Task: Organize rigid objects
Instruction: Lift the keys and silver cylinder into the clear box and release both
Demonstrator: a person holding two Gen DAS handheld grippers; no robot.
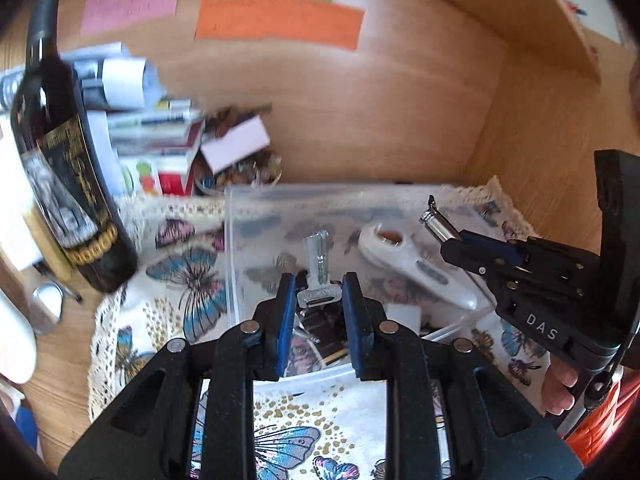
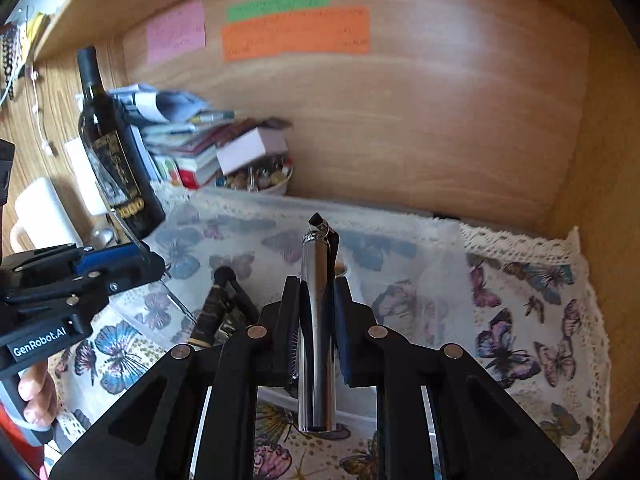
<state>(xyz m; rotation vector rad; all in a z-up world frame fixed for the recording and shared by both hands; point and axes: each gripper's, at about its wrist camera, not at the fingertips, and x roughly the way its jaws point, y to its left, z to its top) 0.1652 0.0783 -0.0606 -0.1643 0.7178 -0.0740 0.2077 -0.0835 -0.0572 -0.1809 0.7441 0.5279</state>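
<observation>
My left gripper (image 1: 319,294) is shut on the head of a silver key (image 1: 318,268), held over a clear plastic box (image 1: 232,240) on the butterfly cloth. A white handled tool (image 1: 416,264) and dark items lie inside the box. My right gripper (image 2: 317,300) is shut on a shiny metal cylinder (image 2: 316,320) with a black loop at its tip, above the same box (image 2: 400,240). In the left wrist view the right gripper (image 1: 452,240) is at the right, with the cylinder tip (image 1: 436,224) sticking out. The left gripper (image 2: 156,266) shows at the left of the right wrist view.
A dark wine bottle (image 1: 68,168) stands at the left, also in the right wrist view (image 2: 116,160). Behind it are stacked books and papers (image 1: 152,136) and a bowl of small trinkets (image 2: 260,180). Wooden walls with coloured notes (image 1: 280,20) enclose the nook. A white mug (image 2: 44,216) stands left.
</observation>
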